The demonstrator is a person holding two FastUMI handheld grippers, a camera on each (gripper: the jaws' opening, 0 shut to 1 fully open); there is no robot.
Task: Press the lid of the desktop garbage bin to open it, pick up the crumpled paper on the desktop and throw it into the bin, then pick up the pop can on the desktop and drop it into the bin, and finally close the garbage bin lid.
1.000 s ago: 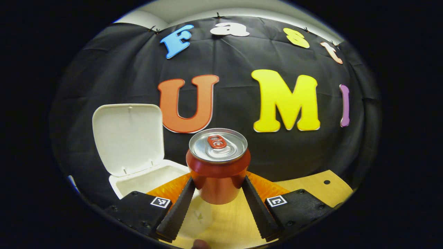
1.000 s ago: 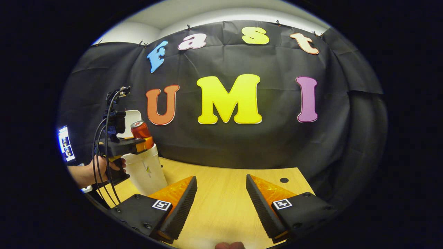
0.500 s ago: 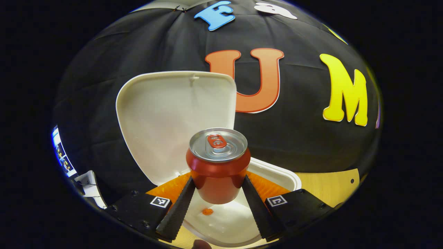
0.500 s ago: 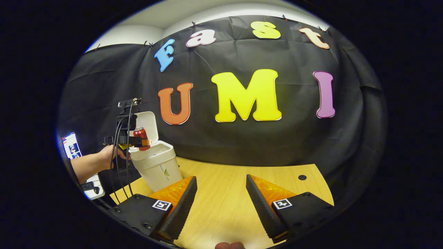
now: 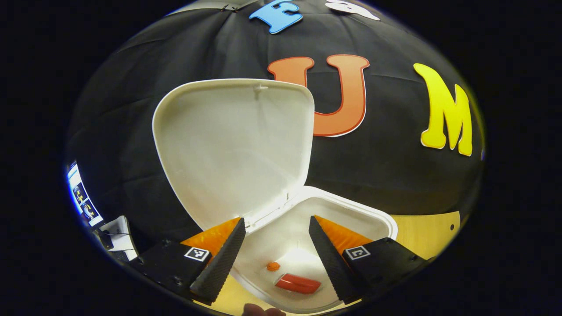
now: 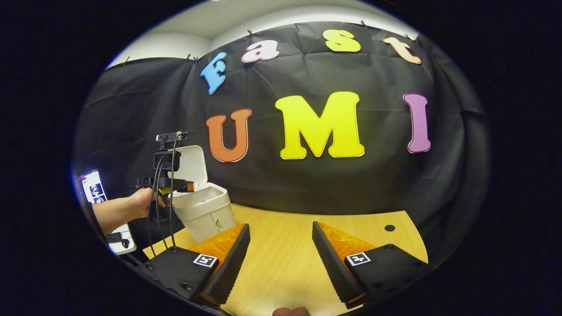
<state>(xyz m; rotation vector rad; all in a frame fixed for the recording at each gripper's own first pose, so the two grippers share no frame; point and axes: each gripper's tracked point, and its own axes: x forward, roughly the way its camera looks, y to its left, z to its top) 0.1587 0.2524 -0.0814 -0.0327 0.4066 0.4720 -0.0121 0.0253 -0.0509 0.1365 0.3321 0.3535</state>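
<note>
On the desk (image 6: 285, 259), both grippers gape empty; pop can (image 5: 297, 283) lies inside bin (image 5: 377, 215).

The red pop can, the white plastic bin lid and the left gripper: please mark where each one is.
Red pop can (image 5: 297, 283), left gripper view: its side, lying inside the bin.
White plastic bin lid (image 5: 232, 145), left gripper view: its inner face, raised open.
Left gripper (image 5: 274, 228), left gripper view: between its open fingertips.

The pop can (image 5: 297, 283) is found lying on its side in the garbage bin (image 5: 351, 206), at the bottom. The lid (image 5: 232, 145) is raised behind the opening. The bin is placed on the desktop (image 6: 285, 259), at its left end.
</note>
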